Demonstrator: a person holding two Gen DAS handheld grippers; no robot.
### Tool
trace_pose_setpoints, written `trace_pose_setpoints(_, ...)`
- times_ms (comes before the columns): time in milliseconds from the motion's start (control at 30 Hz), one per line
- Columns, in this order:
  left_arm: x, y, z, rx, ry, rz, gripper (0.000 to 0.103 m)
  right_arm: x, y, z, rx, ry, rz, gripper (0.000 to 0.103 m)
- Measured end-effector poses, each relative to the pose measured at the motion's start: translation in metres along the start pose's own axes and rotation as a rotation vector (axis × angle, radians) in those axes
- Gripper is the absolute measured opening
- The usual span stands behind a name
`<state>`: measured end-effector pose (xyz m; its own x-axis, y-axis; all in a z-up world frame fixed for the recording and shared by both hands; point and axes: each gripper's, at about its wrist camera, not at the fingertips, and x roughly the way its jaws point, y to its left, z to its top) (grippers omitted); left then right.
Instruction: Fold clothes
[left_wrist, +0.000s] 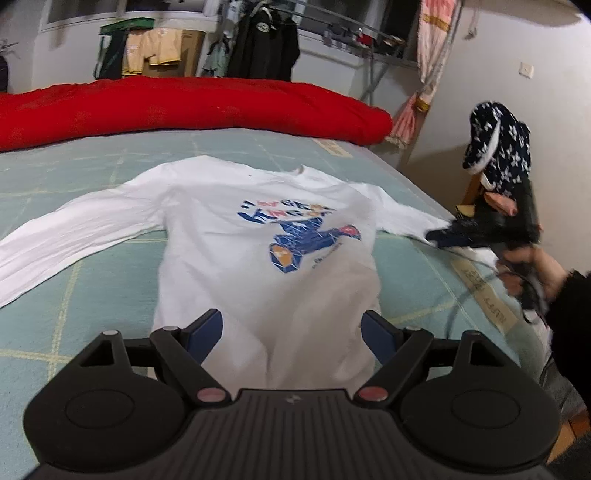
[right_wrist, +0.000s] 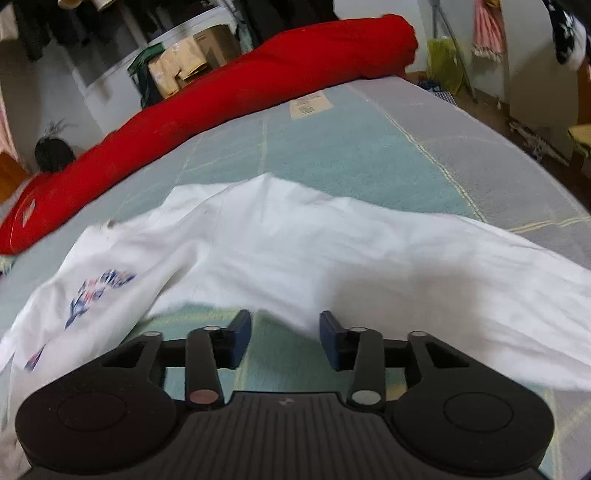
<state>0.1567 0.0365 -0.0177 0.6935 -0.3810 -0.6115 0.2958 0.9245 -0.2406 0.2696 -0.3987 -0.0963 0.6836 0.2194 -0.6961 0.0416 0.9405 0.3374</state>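
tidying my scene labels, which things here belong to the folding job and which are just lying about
Part of the job:
- white long-sleeved shirt, spread flat on the bed
- left gripper, open
- right gripper, open

Just lying about:
- red duvet
- dark jacket on the rack
- star-print garment
- cardboard boxes

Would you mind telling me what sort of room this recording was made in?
Most likely a bedroom at home. A white long-sleeved shirt lies spread on a bed, a rolled red quilt runs along its far side, and clothes hang on a rack behind.
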Motion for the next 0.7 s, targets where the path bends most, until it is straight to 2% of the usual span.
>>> trace_pose_setpoints(100, -0.004, 0.005, -0.003, -0.021, -0.014, 0.004, 0.082, -0.018, 0.013, -0.008, -0.012, -0.005, 0.051, 0.050)
trace_pose_setpoints(367, -0.021, 0.028, -0.007, -0.110, -0.044, 0.018, 0.082, -0.022, 0.050, -0.041, 0.024, 0.027, 0.221, 0.054)
trace_pose_setpoints(600, -0.014, 0.064, 0.004, -0.240, -0.067, -0.009, 0.082, 0.003, 0.057, -0.053, 0.060, 0.077, 0.219, 0.056)
trace_pose_setpoints(700, 0.000, 0.082, 0.016, -0.297, -0.082, -0.035, 0.082, 0.005, 0.057, -0.062, 0.053, 0.051, 0.225, 0.060)
